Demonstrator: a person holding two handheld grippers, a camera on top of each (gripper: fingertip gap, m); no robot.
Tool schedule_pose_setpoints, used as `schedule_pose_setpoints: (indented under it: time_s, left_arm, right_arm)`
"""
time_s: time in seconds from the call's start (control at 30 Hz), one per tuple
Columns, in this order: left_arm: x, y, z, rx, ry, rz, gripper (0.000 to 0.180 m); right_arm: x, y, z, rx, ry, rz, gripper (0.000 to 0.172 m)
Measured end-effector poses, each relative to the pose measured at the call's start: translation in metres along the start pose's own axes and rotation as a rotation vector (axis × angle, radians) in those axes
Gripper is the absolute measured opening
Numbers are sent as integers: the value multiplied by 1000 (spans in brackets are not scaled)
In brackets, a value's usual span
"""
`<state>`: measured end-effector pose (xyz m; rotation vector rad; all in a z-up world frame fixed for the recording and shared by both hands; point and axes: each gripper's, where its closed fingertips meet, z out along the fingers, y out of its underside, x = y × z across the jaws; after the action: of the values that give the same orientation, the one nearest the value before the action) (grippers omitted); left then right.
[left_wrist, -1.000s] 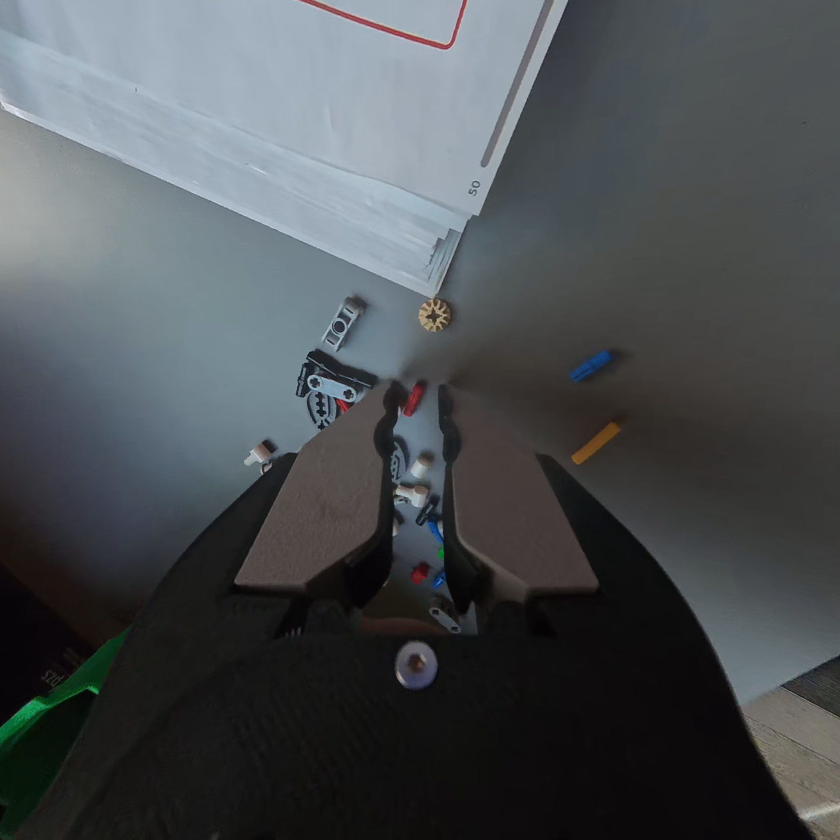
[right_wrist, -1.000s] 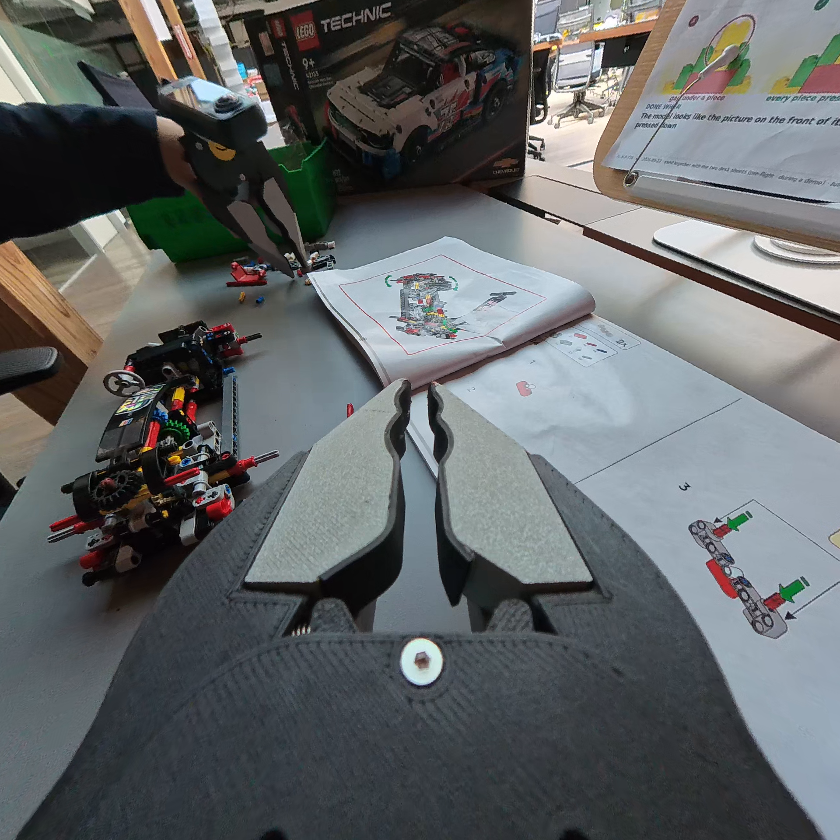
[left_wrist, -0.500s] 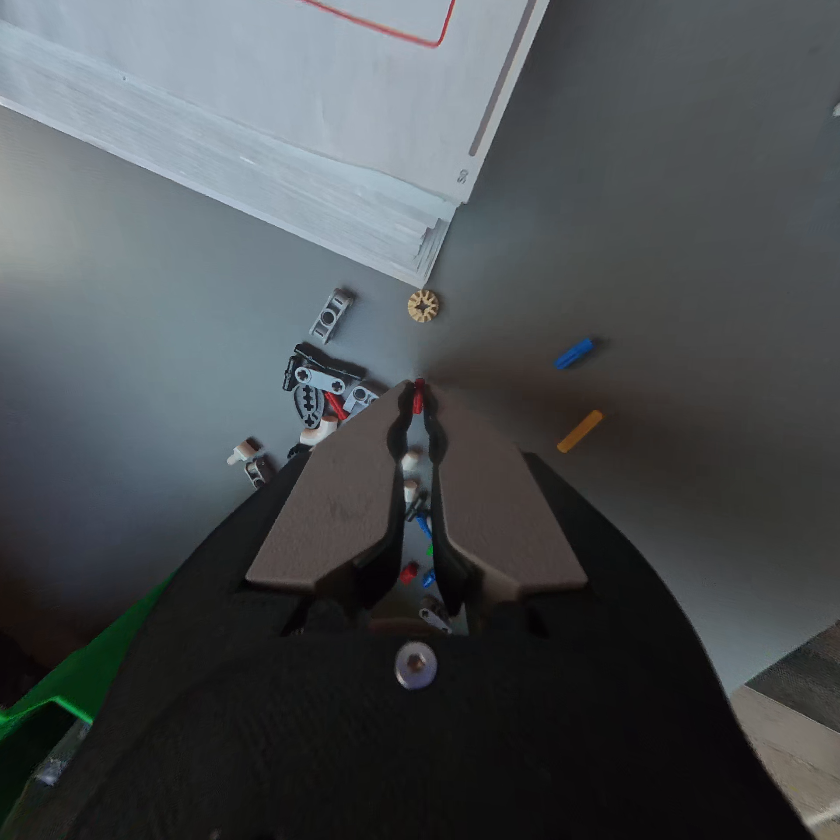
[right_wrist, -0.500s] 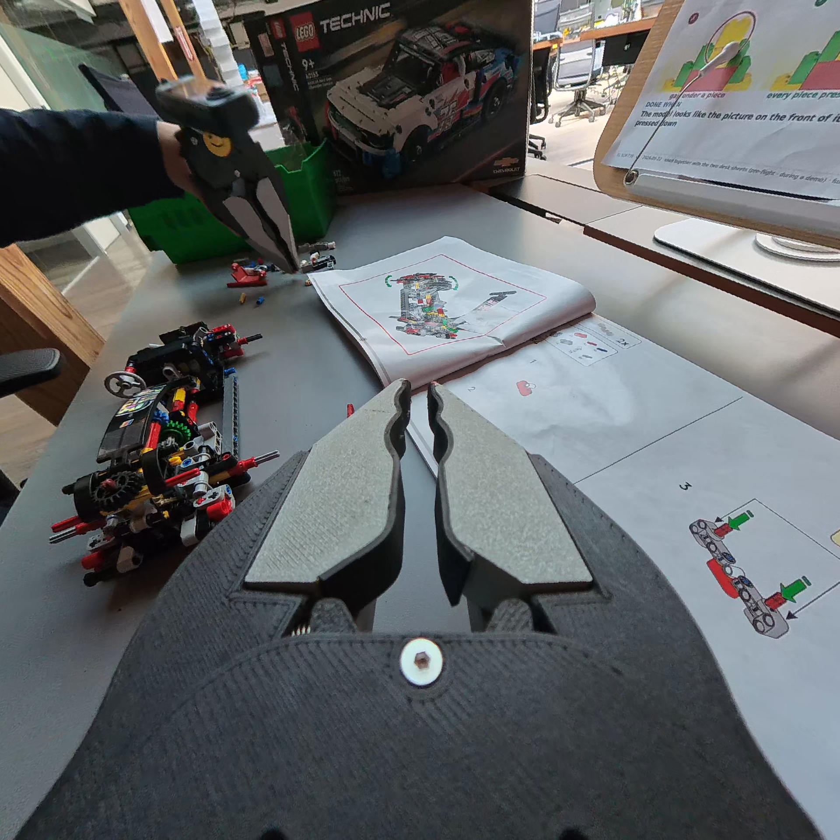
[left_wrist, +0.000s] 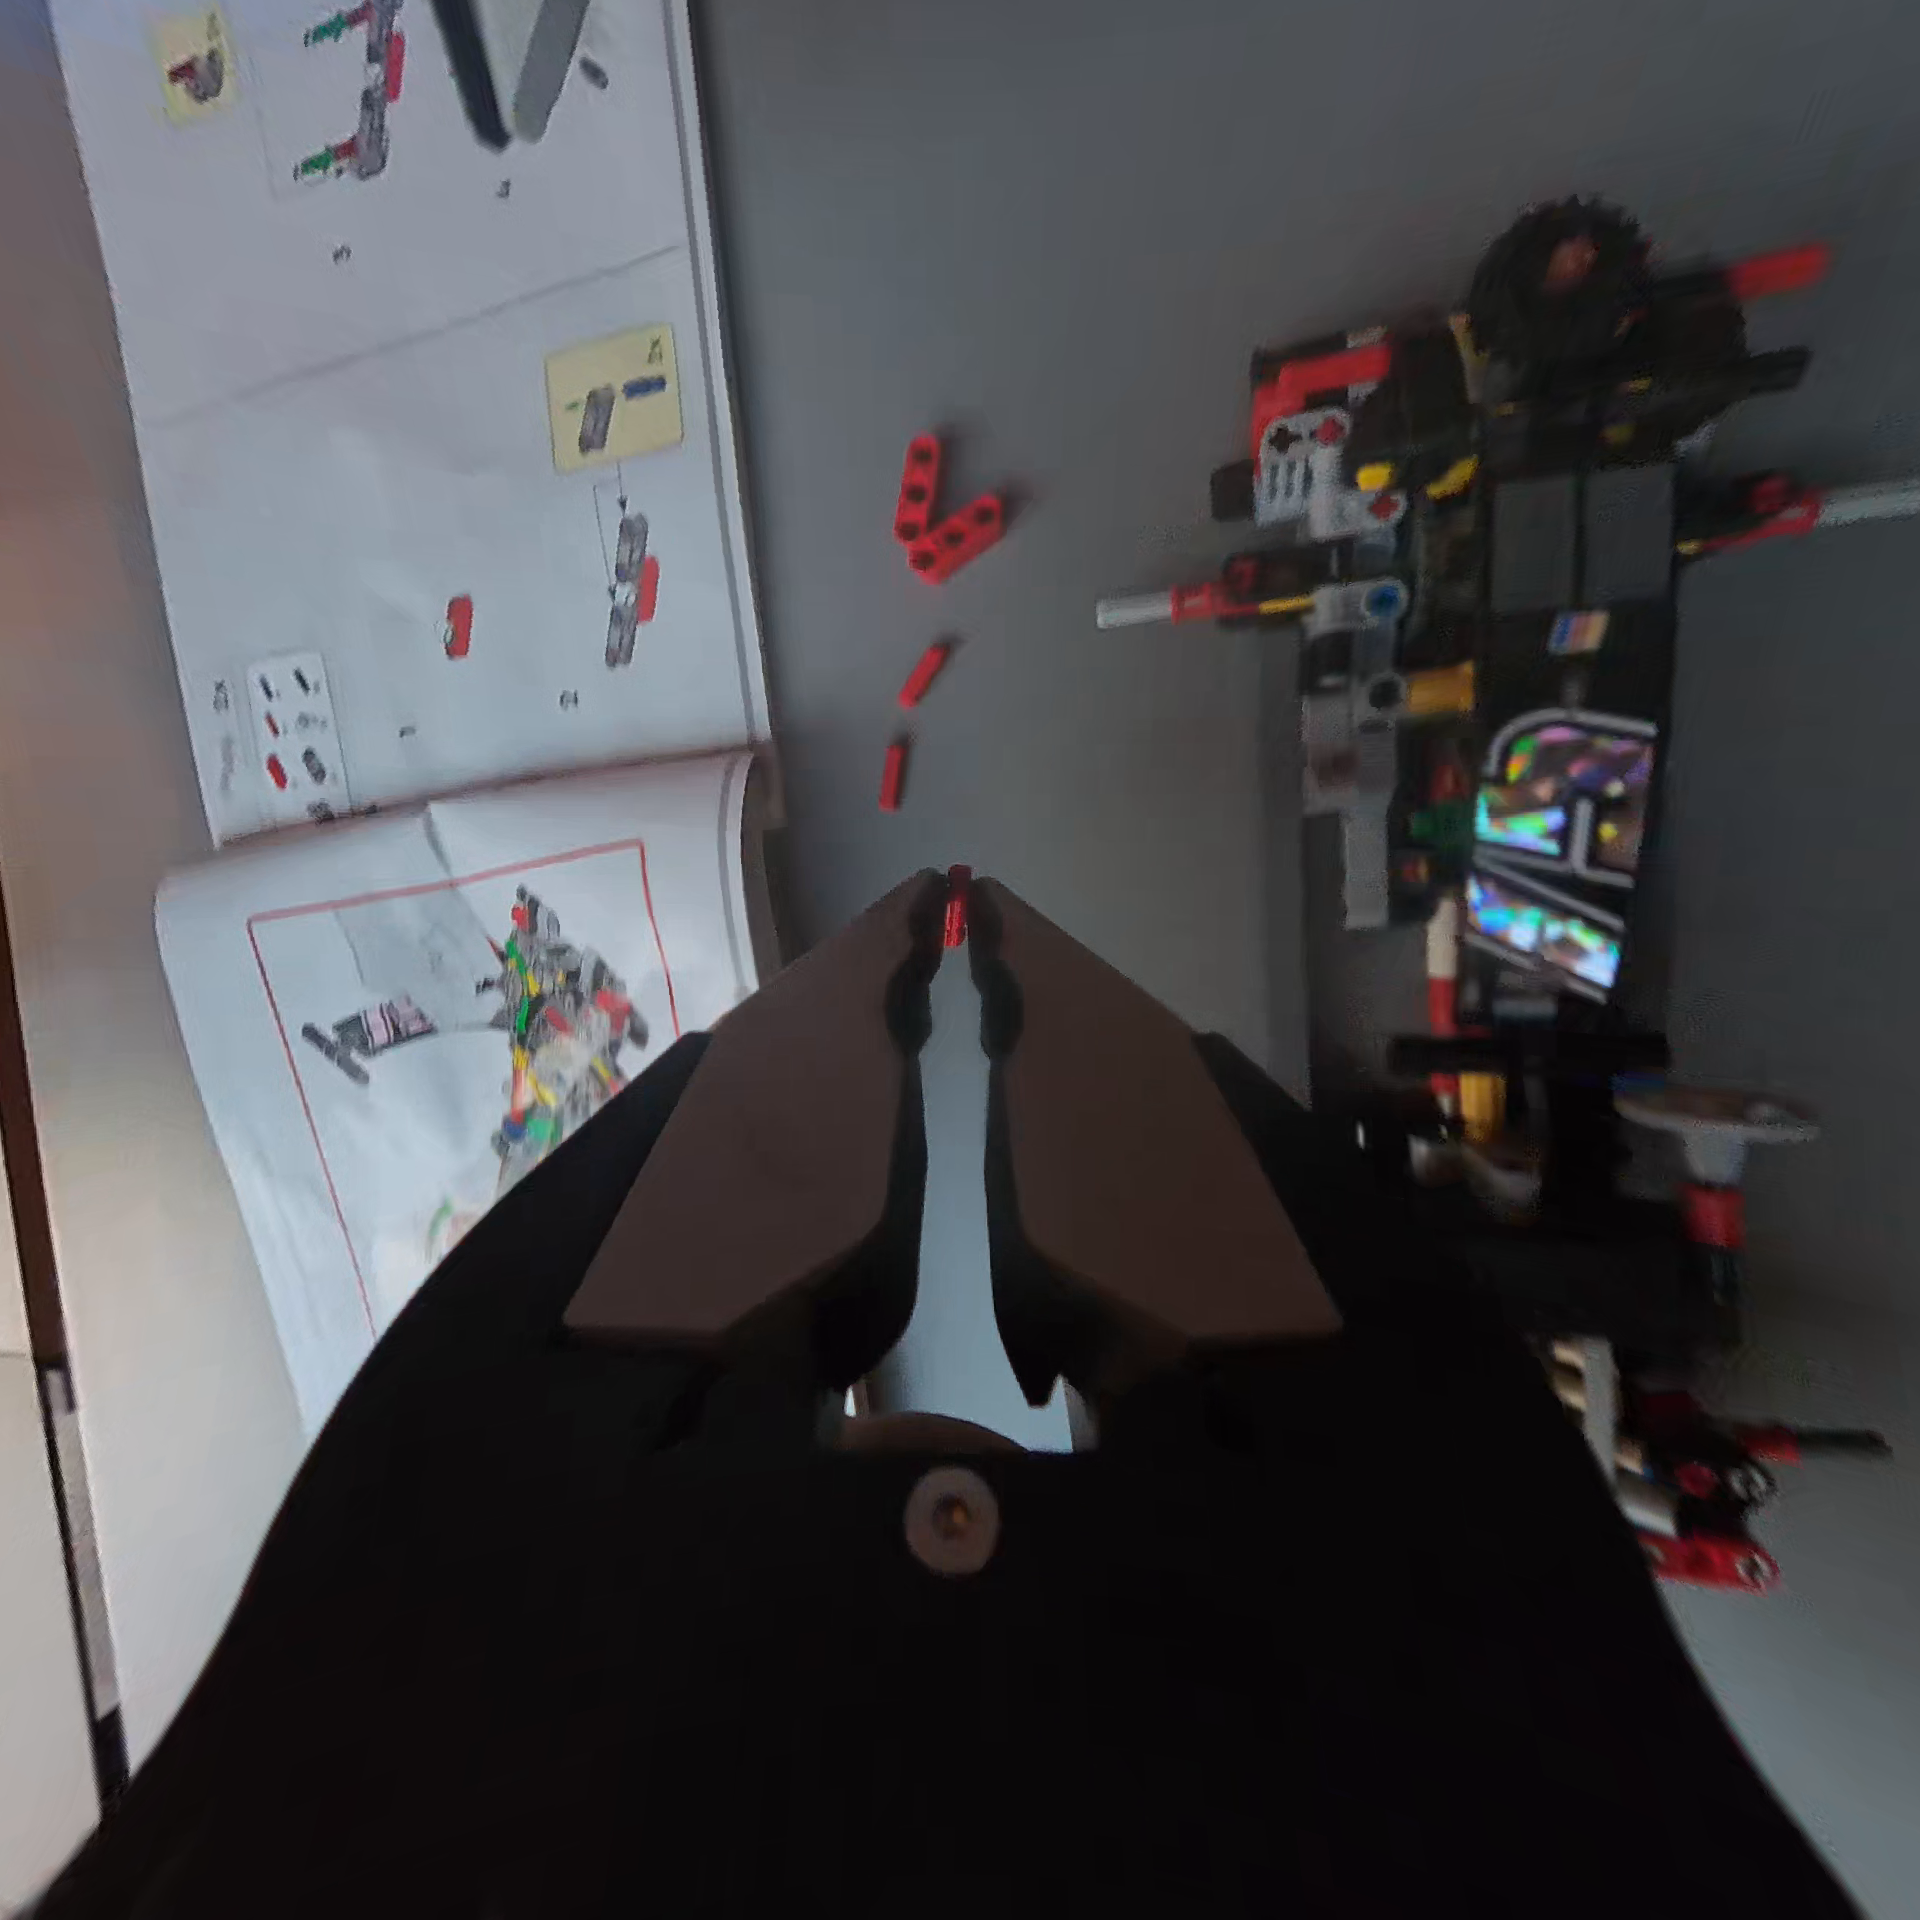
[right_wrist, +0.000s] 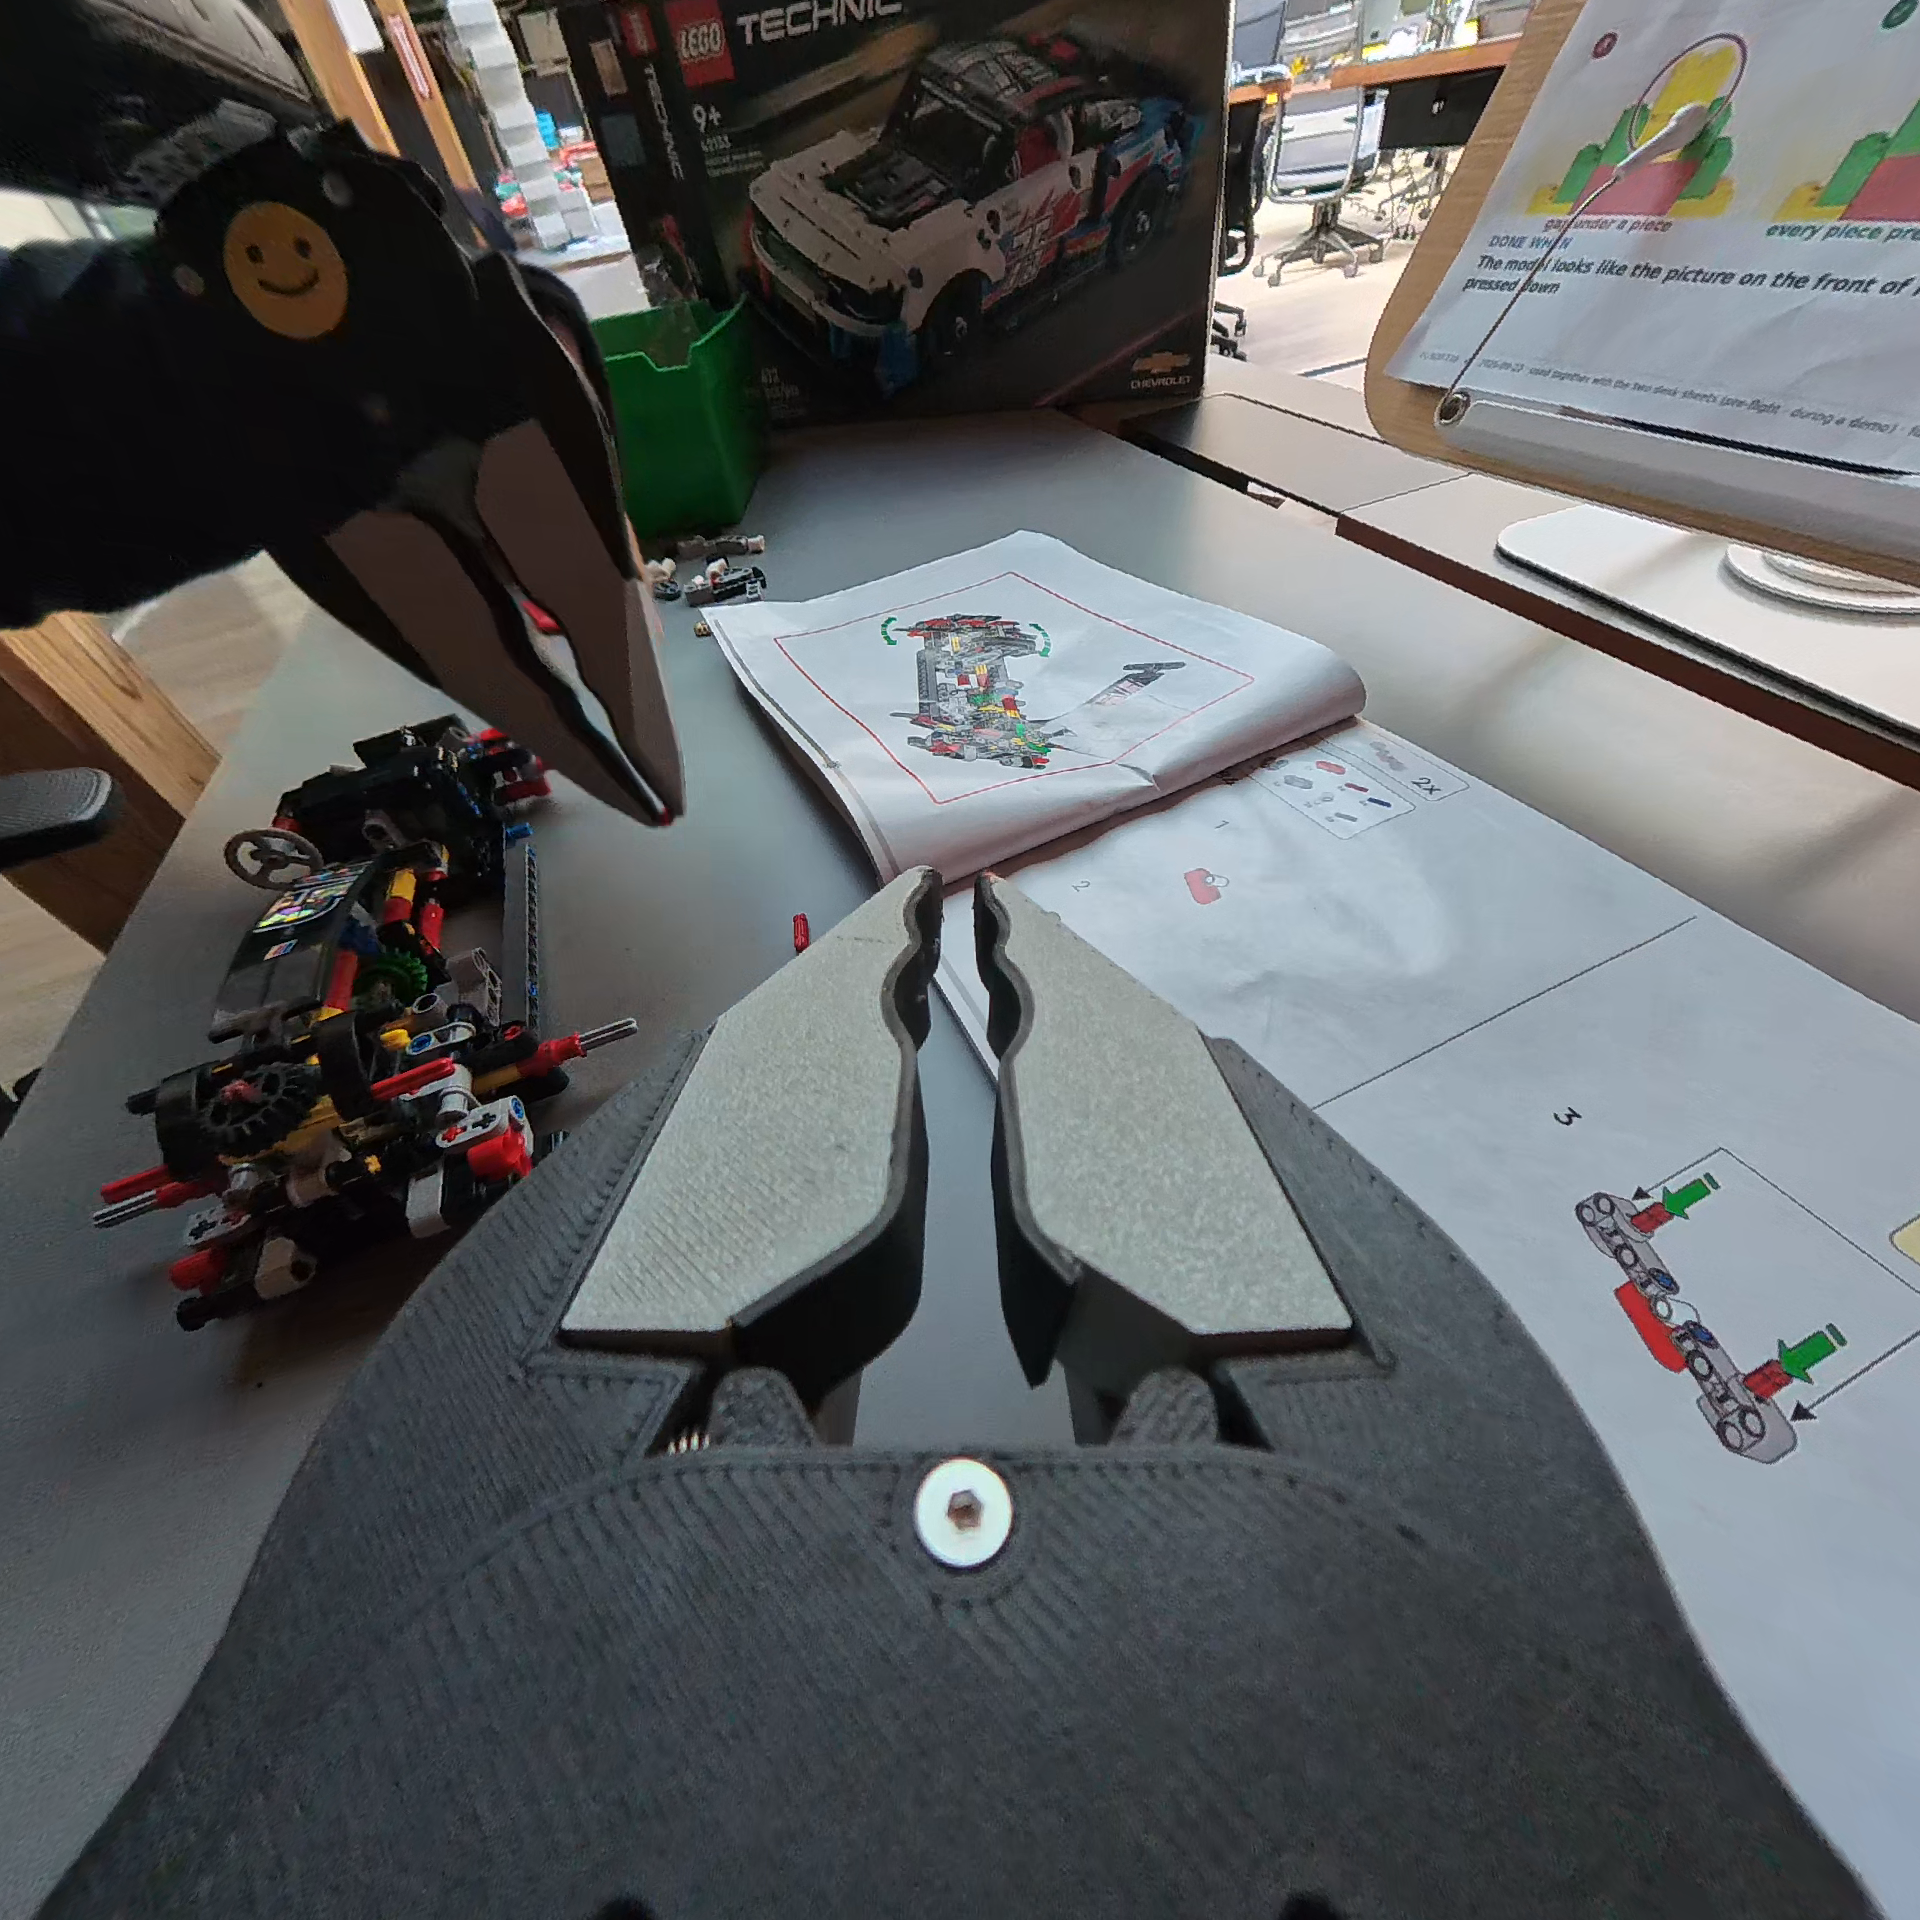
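My left gripper (left_wrist: 956, 894) is shut on a small red pin (left_wrist: 956, 914), pinched upright at the very fingertips and held above the grey table (left_wrist: 1091, 312). Below it lie two loose red pins (left_wrist: 891, 774) and a red angled beam (left_wrist: 940, 514). They sit between an open instruction booklet (left_wrist: 436, 520) and a partly built black car chassis (left_wrist: 1538, 831). The right wrist view shows the left gripper (right_wrist: 655, 805) with red at its tip, above the chassis (right_wrist: 353, 997). My right gripper (right_wrist: 958, 883) hovers low over the booklet's edge (right_wrist: 1039, 686), jaws nearly together, with nothing between them.
A green bin (right_wrist: 686, 416) and a toy car box (right_wrist: 914, 197) stand at the table's back. A pile of small loose parts (right_wrist: 717, 577) lies by the booklet's far corner. A stand with a printed sheet (right_wrist: 1662, 260) is at the right. Some 12 centimetres of space lies between my two pairs of fingers.
The left gripper closed on a red pin at the loose parts pile, lifted it and carried it over to the chassis and booklet. The right gripper has stayed put.
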<state>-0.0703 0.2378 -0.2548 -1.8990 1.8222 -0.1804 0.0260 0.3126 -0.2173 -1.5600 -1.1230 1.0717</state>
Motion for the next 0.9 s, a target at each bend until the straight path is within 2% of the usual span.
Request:
schedule_pose_setpoints:
  time_s: [0.1, 0.23, 0.27, 0.43, 0.57, 0.63, 0.7, 0.83, 0.9]
  left_arm:
    - [1, -13, 27, -11, 41, 14, 0]
    - [-1, -3, 50, -82, 67, 10, 4]
    - [-1, -6, 50, -57, 71, 2, 5]
    - [-4, -5, 36, -46, 55, -33, 14]
    - [-14, 14, -6, -64, -14, -86, 18]
    - [-28, 38, -38, -72, -72, -193, 22]
    - [-47, 74, -74, -101, -176, -310, 25]
    - [-57, 169, -138, -240, -388, -586, 26]
    - [-48, 208, -157, -277, -459, -717, 25]
  right_arm:
    - [0, -1, -1, 5, -3, 5, 3]
    - [-1, 0, 0, 0, -8, 3, 2]
    - [-1, 0, 0, -4, -9, 0, 2]
    - [-2, 2, 2, -18, -11, -9, 2]
    - [-1, 1, 0, -6, -9, 0, 2]
    - [-1, 1, 0, -6, -10, 5, 2]
    - [-1, 1, 0, -10, -13, 6, 2]
    - [0, 1, -1, -9, -12, 7, 2]
    - [4, 0, -2, 1, -7, 18, 2]
